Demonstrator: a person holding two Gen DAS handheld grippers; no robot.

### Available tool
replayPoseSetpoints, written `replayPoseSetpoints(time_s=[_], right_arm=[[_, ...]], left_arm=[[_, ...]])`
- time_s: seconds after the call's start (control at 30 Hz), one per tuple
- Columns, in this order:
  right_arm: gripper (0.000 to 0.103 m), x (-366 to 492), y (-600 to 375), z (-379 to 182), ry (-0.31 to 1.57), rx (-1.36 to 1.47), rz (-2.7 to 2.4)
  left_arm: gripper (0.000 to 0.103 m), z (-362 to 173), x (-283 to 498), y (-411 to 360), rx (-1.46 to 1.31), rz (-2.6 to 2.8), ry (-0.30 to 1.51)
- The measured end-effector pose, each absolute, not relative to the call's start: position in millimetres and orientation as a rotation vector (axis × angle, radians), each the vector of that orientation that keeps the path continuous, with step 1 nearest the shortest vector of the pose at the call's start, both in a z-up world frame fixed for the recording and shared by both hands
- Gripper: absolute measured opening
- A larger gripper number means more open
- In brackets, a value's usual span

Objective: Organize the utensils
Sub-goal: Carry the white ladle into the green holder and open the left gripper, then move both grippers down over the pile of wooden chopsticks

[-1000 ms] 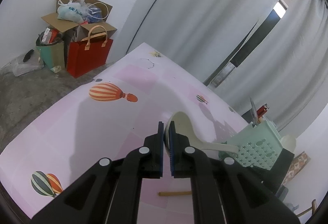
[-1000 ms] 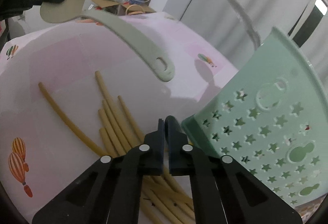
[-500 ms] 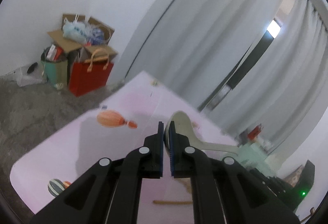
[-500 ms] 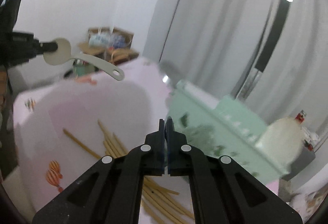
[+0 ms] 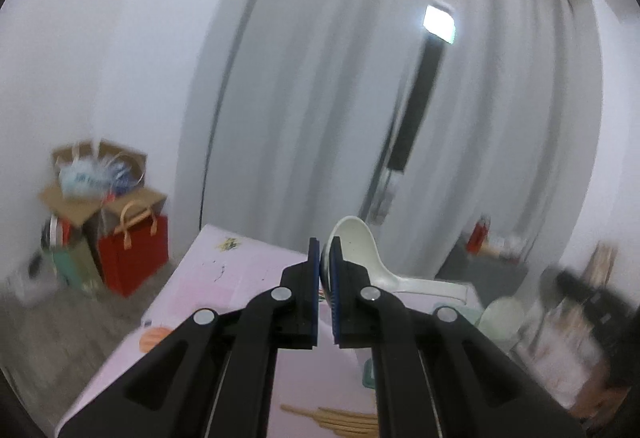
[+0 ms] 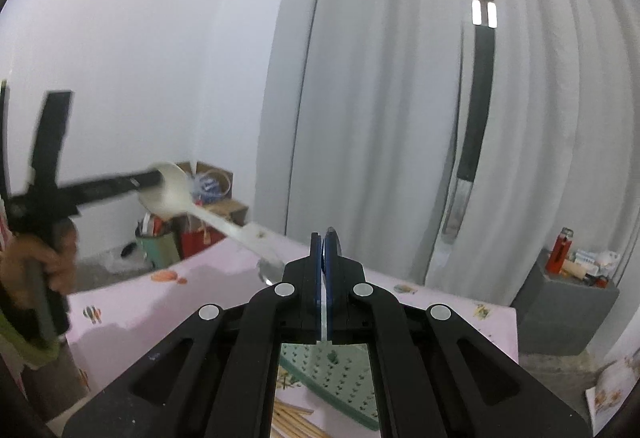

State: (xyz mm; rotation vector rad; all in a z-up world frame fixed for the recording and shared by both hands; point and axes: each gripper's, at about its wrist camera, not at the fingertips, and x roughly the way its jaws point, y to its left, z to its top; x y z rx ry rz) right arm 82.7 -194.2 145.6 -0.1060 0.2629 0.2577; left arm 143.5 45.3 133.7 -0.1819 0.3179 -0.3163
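My left gripper (image 5: 326,262) is shut on the bowl of a pale green rice spoon (image 5: 360,250), held high above the pink table; its handle points right. The right wrist view shows the same spoon (image 6: 176,193) in the left gripper at the left. My right gripper (image 6: 325,252) is shut on a thin metal utensil (image 6: 269,272) whose end sticks out to the left of the fingers. The mint green perforated utensil basket (image 6: 332,370) lies below the right gripper. Wooden chopsticks (image 5: 340,418) lie on the table; they also show in the right wrist view (image 6: 292,418).
The pink balloon-print table (image 6: 168,302) runs under both grippers. Grey curtains (image 6: 400,117) hang behind. A red bag (image 5: 132,258) and cardboard boxes stand on the floor at the left. A grey side stand (image 6: 568,314) with bottles is at the right.
Both grippers have risen and tilted up, so the table and basket have dropped low in both views. The left gripper has carried the rice spoon up with it.
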Motion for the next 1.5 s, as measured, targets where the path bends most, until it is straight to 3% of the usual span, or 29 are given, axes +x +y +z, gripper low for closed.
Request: replayPoseSetpoints(time_s=[0.27, 0.5, 0.7, 0.77, 0.97, 1.2, 1.5], right_arm=[[0.0, 83.2, -212.3, 139.4, 0.238, -0.044, 0.251], [0.0, 74.5, -226.0, 141.7, 0.24, -0.003, 0.253], [0.0, 72.3, -240.1, 150.6, 0.25, 0.056, 0.264], [0.0, 73.2, -246.2, 154.3, 0.249, 0.087, 0.276], [0.0, 86.7, -260.6, 163.6, 0.235, 0.197, 0.343], [0.0, 110.5, -264.2, 167.4, 0.209, 0.307, 0.407], [0.0, 145.7, -260.0, 143.4, 0.236, 0.37, 0.413]], left_arm=[[0.004, 136.2, 161.3, -44.8, 0.263, -0.275, 0.295], [0.005, 115.5, 182.1, -89.8, 0.428, -0.328, 0.375], [0.014, 106.4, 203.8, -92.0, 0.19, -0.499, 0.484], [0.027, 103.5, 210.2, -81.7, 0.071, -0.549, 0.515], [0.051, 110.6, 204.4, -50.1, -0.175, -0.604, 0.47], [0.059, 120.2, 184.8, -12.4, -0.301, -0.575, 0.401], [0.064, 86.9, 146.1, 23.7, -0.355, -0.522, 0.446]])
